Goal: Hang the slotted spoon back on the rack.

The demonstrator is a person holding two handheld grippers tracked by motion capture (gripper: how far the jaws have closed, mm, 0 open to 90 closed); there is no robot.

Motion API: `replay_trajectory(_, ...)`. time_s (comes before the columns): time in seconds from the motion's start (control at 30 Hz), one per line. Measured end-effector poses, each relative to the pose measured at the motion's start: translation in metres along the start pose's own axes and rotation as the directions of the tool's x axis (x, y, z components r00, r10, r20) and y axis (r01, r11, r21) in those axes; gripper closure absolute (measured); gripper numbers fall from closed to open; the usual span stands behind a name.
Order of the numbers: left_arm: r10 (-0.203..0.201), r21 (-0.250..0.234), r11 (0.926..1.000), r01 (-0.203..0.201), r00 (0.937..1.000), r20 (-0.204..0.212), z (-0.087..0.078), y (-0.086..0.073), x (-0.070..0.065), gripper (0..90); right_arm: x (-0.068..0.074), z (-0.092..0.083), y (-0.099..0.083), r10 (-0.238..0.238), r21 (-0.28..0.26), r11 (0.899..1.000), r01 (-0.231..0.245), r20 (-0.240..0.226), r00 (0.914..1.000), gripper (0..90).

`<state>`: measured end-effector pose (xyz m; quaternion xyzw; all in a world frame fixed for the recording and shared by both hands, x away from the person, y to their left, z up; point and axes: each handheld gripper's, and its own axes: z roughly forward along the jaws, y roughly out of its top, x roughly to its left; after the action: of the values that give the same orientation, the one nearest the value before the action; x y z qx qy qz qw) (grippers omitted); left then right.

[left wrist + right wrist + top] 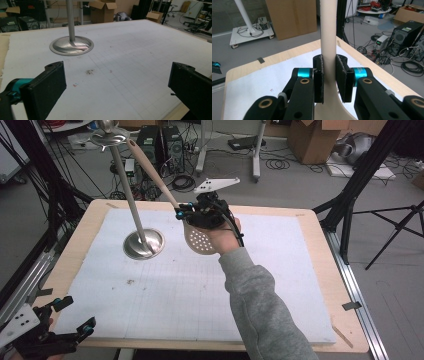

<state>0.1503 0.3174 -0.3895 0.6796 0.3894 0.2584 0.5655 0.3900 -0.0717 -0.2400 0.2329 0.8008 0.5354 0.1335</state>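
A beige slotted spatula (200, 239) with a long handle is raised over the white mat, its perforated blade low and its handle slanting up toward the top of the metal stand. My right gripper (186, 213) is shut on the handle just above the blade. In the right gripper view, both black pads press the beige handle (328, 37), gripper (329, 77). The metal stand (131, 195) rises from a round base (144, 244) to a small top disc (108, 138). My left gripper (75, 317) rests open at the table's near left corner, jaws wide apart over the mat (115, 82).
The white gridded mat (175, 290) covers most of the wooden table (320, 250). The stand's base (71, 45) lies ahead of the left gripper. Black tripod legs, computer towers, cables and cardboard boxes crowd the floor beyond the table.
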Motion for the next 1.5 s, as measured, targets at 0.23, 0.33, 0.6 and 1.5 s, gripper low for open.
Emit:
replay_trajectory(0.23, -0.003, -0.002, 1.0, 0.003, 1.0, -0.007, -0.003, 0.0, -0.001, 1.8, 0.001, 0.012, -0.001, 0.002, 0.02, 1.0, -0.002, 0.011, 0.9999, 78.3)
replay_trajectory(0.33, -0.003, -0.003, 1.0, 0.003, 1.0, -0.009, -0.004, 0.0, -0.001, 1.8, 0.002, 0.017, -0.001, 0.0, 0.028, 1.0, 0.0, 0.009, 1.0, 78.3)
replay_trajectory(0.6, 0.0, -0.009, 1.0, 0.0, 1.0, 0.0, -0.003, 0.001, -0.002, 1.8, 0.005, 0.033, -0.002, 0.007, 0.051, 0.999, -0.008, 0.013, 0.9999, 78.4)
replay_trajectory(1.5, -0.007, -0.014, 0.9999, 0.007, 1.0, -0.004, -0.007, 0.001, -0.001, 1.8, 0.011, 0.068, -0.002, 0.021, 0.06, 0.998, -0.023, 0.025, 0.9995, 78.3)
